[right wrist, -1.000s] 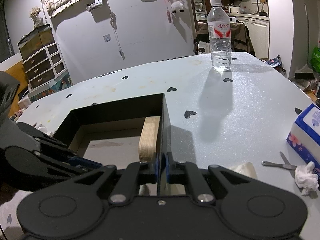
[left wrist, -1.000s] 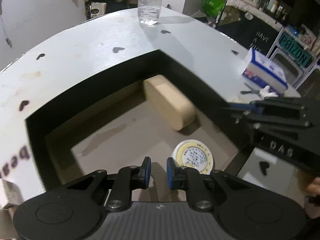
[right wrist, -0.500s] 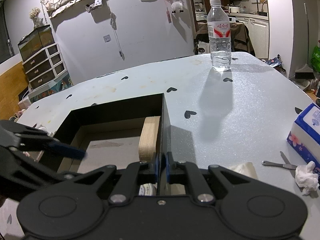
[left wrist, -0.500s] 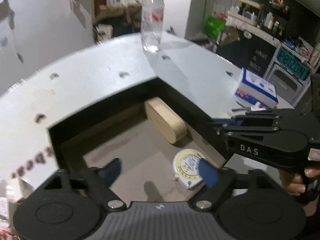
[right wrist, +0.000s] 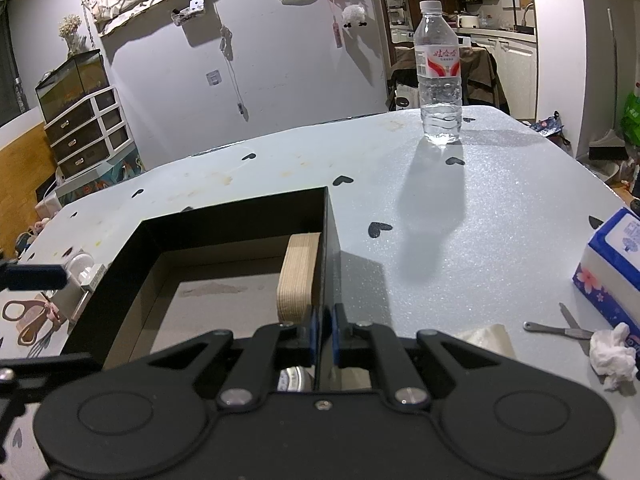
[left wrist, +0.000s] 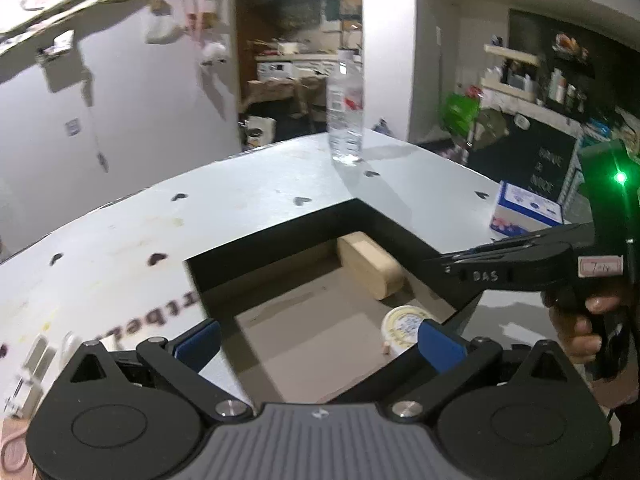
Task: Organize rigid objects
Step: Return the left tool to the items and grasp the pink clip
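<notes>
Jaws of your left gripper [left wrist: 320,342] have just spread wide, empty, above the box [left wrist: 280,236]; your right gripper [right wrist: 325,334] pinches its wall.

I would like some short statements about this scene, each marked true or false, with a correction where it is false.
1. The right hand-held gripper is shut on the box wall. True.
2. The left hand-held gripper holds the round tape measure. False: its jaws are open with nothing between them; the tape measure lies on the box floor.
3. The wooden block lies inside the black box. True.
4. The water bottle lies on its side. False: it stands upright on the table.
5. Small scissors lie near the tissue pack. True.
</notes>
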